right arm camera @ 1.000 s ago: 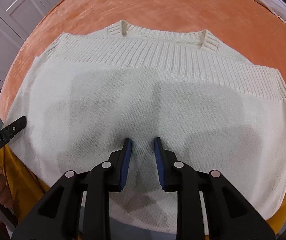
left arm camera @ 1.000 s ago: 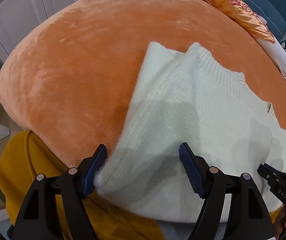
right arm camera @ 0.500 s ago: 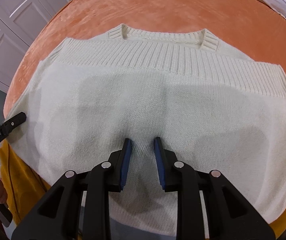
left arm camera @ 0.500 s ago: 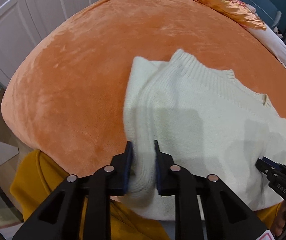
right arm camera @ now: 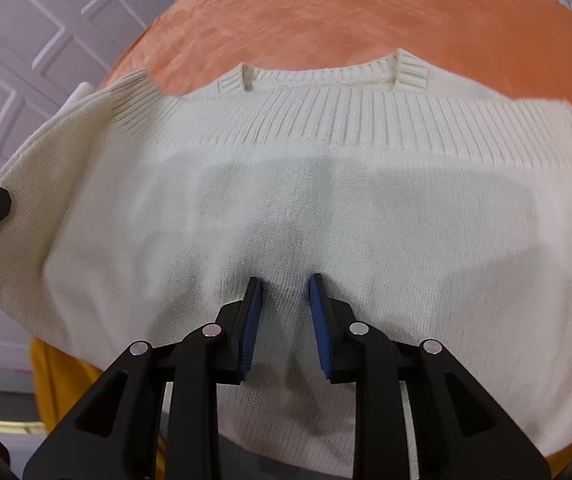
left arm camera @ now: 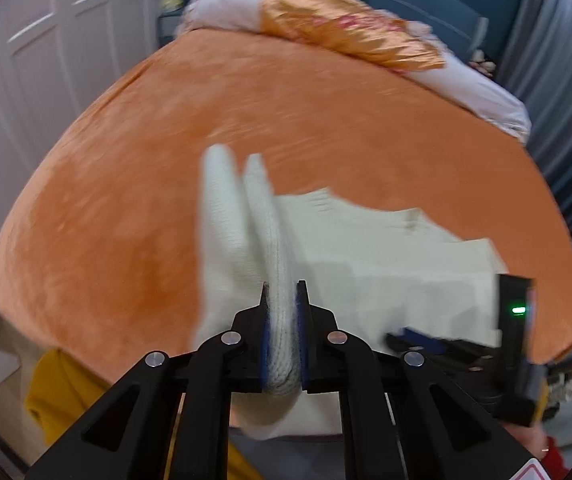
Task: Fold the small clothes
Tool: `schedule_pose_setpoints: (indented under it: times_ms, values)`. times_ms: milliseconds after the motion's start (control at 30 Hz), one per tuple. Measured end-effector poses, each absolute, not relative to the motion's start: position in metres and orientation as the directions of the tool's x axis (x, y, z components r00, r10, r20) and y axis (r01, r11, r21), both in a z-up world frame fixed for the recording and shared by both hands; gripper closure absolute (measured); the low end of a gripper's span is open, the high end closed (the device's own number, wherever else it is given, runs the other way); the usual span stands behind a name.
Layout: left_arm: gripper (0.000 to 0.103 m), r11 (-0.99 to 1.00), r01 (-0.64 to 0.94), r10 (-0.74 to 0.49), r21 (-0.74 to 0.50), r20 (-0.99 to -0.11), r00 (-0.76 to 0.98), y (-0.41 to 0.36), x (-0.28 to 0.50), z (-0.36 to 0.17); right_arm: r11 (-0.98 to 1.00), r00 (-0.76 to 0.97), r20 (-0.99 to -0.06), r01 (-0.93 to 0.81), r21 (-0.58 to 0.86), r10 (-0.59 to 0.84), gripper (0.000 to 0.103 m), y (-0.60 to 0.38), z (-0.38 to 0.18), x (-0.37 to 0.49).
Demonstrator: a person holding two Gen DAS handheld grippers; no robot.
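Now left claw (left arm camera: pixel 281 312) pinching sweater (right arm camera: pixel 326 208) edge; right claw (right arm camera: pixel 283 308) pressing sweater.

Bed (left arm camera: pixel 133 184) w/ orange plush cover, sweater (right arm camera: pixel 366 216) on it.
Cream knit sweater lies at near edge of bed, neckline toward far side, body mostly flat on cover; its left edge is lifted off the surface, rest touching. Far end of bed: bunched white bedding (left arm camera: pixel 229 12) w/ an orange floral quilt (left arm camera: pixel 350 36) on top, well apart from sweater. Bare orange cover between them.
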State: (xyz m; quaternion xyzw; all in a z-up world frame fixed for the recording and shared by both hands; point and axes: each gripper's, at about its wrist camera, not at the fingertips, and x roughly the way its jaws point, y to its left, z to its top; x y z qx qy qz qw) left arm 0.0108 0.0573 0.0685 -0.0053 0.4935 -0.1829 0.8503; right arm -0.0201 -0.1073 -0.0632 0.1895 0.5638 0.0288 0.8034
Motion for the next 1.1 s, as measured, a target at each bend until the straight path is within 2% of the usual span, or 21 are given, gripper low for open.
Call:
schedule_pose_setpoints:
  times_ms: [167,267,400,500,633,700,733,767,833,1033,1100]
  values:
    - [0.096,0.904,0.396,-0.339,-0.161,-0.833,0.436,0.007,0.002,0.076,0.835,0.396,-0.834,0.238,0.496,0.383,0.078,-0.13,-0.063,-0.032]
    - [0.096,0.926,0.349,-0.3,-0.142,-0.839,0.454,0.005,0.008,0.075,0.806,0.415,-0.814,0.256,0.534,0.407,0.075,-0.14,-0.059,-0.046]
    - [0.095,0.978,0.196,-0.156,-0.064,-0.853,0.498,0.054,0.025,0.064,0.823,0.435,-0.815,0.241,0.514,0.382,0.071,-0.142,-0.049,-0.062]
    - [0.095,0.998,0.057,-0.049,-0.026,-0.892,0.449,0.115,0.03,0.037,0.846,0.437,-0.824,0.218,0.486,0.361,0.068,-0.139,-0.045,-0.069]
    - [0.093,0.994,-0.049,-0.082,-0.1,-0.955,0.287,0.172,0.023,-0.019,0.874,0.422,-0.842,0.192,0.445,0.336,0.067,-0.131,-0.042,-0.065]
    - [0.086,0.99,-0.051,-0.11,-0.131,-0.948,0.3,0.177,0.016,-0.023,0.887,0.41,-0.852,0.178,0.426,0.327,0.067,-0.126,-0.041,-0.061]
    - [0.077,0.989,-0.054,-0.115,-0.14,-0.938,0.326,0.178,0.012,-0.021,0.893,0.406,-0.856,0.173,0.415,0.319,0.067,-0.125,-0.04,-0.059]
    - [0.05,0.985,-0.063,-0.13,-0.161,-0.931,0.34,0.179,0.01,-0.021,0.901,0.404,-0.862,0.167,0.4,0.307,0.067,-0.121,-0.039,-0.057]
    - [0.026,0.97,-0.11,-0.165,-0.215,-0.922,0.35,0.183,0.007,-0.025,0.909,0.403,-0.866,0.158,0.385,0.296,0.067,-0.116,-0.035,-0.053]
    - [0.026,0.914,-0.23,-0.262,-0.334,-0.919,0.294,0.199,0.019,-0.06,0.925,0.392,-0.881,0.153,0.347,0.265,0.067,-0.109,-0.027,-0.036]
    - [0.026,0.9,-0.223,-0.296,-0.374,-0.901,0.317,0.197,0.023,-0.063,0.932,0.391,-0.886,0.154,0.329,0.249,0.067,-0.105,-0.027,-0.026]
